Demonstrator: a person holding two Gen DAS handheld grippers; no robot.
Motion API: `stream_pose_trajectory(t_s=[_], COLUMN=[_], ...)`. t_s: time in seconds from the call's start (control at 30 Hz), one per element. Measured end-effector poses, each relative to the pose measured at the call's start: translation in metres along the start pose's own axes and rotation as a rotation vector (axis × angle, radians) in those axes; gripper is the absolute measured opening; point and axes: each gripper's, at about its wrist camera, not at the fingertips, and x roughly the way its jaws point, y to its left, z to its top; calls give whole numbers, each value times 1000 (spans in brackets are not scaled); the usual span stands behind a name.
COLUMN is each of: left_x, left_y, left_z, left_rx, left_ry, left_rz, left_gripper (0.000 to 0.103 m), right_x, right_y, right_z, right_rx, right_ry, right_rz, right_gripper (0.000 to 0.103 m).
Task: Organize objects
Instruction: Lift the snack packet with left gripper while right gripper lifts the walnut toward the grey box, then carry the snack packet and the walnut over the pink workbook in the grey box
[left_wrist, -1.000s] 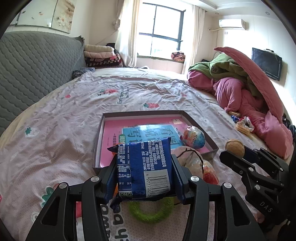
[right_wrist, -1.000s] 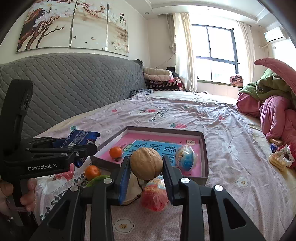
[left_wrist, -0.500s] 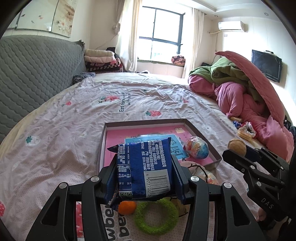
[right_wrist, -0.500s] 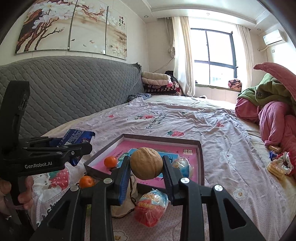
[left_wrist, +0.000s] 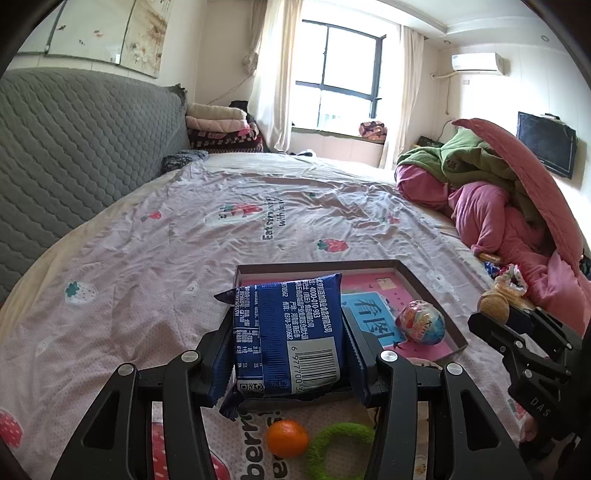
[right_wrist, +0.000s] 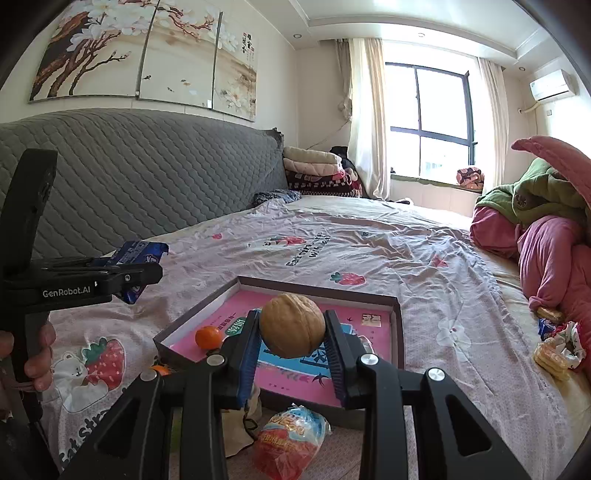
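L gripper (left_wrist: 288, 354) clamps blue packet (left_wrist: 291, 332), R gripper (right_wrist: 291, 345) clamps walnut (right_wrist: 292, 325); only R view shows tray's (right_wrist: 317, 291) orange (right_wrist: 208, 336).

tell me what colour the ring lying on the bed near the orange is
The ring is bright green; the left wrist view shows it best, beside the orange.

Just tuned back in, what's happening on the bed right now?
A person is tidying small items on the bed with tongs in each hand. The left tongs are clamped on a blue snack packet; the right tongs grip a walnut. Both hang near the shallow pink-lined box, which holds a wrapped egg toy and a small orange.
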Motion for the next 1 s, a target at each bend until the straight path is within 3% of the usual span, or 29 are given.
stream_pose_trajectory(t_s=[0.6, 1.0], left_x=[11, 49], left_y=[9, -2], left_z=[28, 28], left_rx=[-7, 19], left_ry=[-53, 18], left_rz=[-13, -75], left_gripper=[53, 53], right_x=[22, 47], right_y=[1, 0], right_z=[23, 28], right_rx=[-32, -66], right_ry=[-37, -21], right_rz=[-9, 3], right_gripper=[34, 34])
